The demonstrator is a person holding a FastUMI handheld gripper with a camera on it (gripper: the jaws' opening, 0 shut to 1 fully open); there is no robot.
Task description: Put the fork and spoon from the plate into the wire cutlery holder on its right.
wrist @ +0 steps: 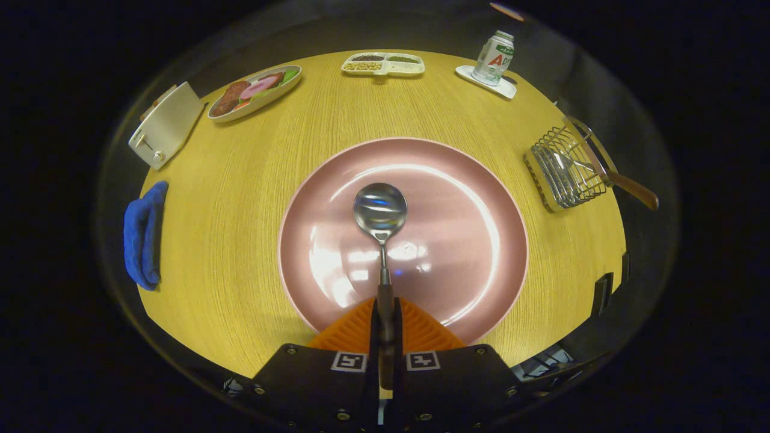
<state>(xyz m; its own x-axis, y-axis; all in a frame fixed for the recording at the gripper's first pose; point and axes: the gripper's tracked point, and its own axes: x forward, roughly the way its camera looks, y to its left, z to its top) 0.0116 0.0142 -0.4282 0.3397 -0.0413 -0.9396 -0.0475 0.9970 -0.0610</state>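
Gripper view looks down on a round wooden table (240, 240) with a pink plate (457, 240) at its middle. Both fingers are clamped together on the handle of the spoon (380, 210), so the gripper (385, 319) holds it pointing forward, its bowl over the middle of the plate. Whether the bowl touches the plate or hangs just above it cannot be told.

At the table's right edge stands the wire holder (565, 171), well apart from the plate. The fork (592, 165) already rests in it, tines down inside the wires and its wooden handle sticking out past the table edge.

Along the far edge sit a divided dish (383, 64) with dry foods and, toward the far right, a can (494, 57) upright on a small white tray (508, 89). Toward the far left lies an oval dish (255, 93) with food, and beside it a white toaster (166, 124). A blue cloth (144, 234) lies crumpled at the left edge.
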